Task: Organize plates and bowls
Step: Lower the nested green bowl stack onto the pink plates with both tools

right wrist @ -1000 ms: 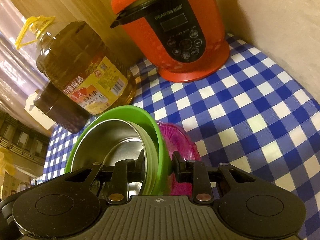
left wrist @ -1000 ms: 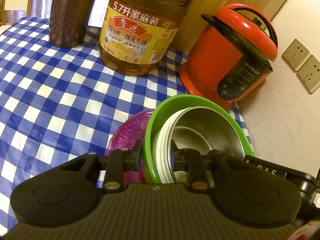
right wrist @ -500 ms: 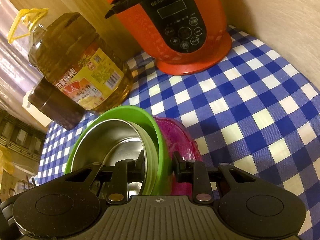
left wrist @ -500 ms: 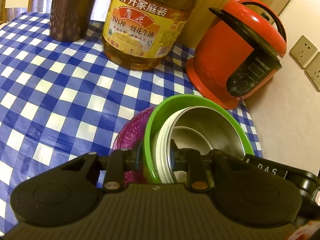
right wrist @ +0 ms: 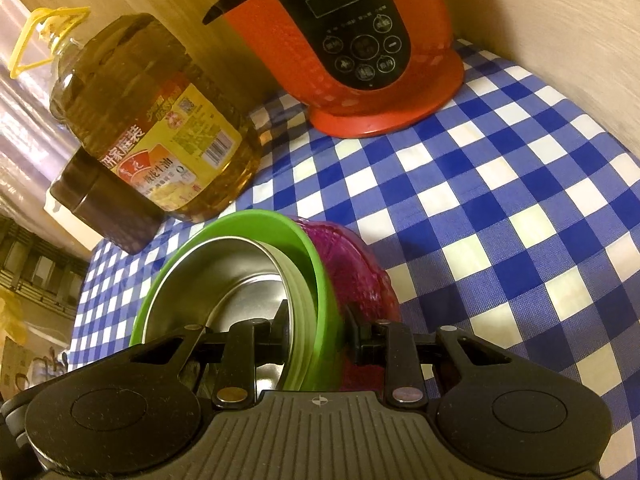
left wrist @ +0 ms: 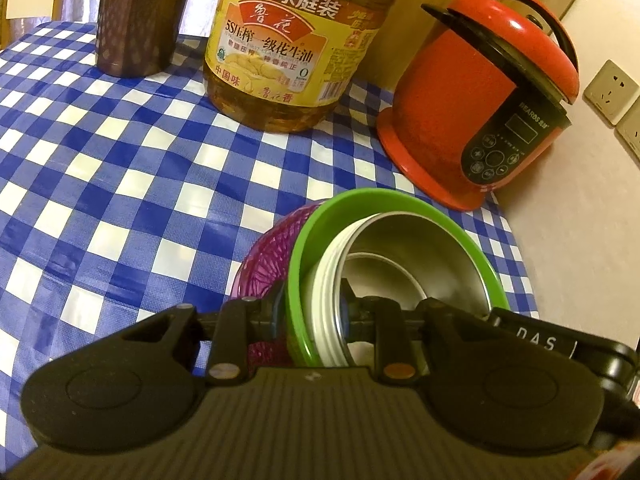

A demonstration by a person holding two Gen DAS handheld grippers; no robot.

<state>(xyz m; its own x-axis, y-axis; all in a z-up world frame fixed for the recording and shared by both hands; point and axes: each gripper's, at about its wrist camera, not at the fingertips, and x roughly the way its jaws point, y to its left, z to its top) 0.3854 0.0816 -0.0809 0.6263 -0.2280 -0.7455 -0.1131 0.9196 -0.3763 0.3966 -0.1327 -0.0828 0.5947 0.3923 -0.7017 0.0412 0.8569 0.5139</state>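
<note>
A green bowl [left wrist: 360, 196] with a white-rimmed steel bowl [left wrist: 420, 252] nested inside is tilted above the blue checked cloth. A purple patterned plate [left wrist: 264, 264] lies against the green bowl's outside. My left gripper [left wrist: 312, 312] is shut on the stacked rims, one finger inside the steel bowl and one outside the green wall. My right gripper [right wrist: 316, 328] is shut on the opposite rim of the green bowl [right wrist: 256, 220], clamping the steel bowl [right wrist: 224, 276] with it. The purple plate [right wrist: 352, 264] sits just beyond its outer finger.
A red electric cooker [left wrist: 488, 92] stands at the back right by a wall with sockets [left wrist: 610, 92]. A big oil bottle [left wrist: 288, 48] and a brown canister [left wrist: 140, 16] stand at the back. The checked tablecloth [left wrist: 120, 168] spreads out to the left.
Both grippers have kept their hold on the stack. The right view has sunk closer to the cloth, and the cooker has slid up in its frame.
</note>
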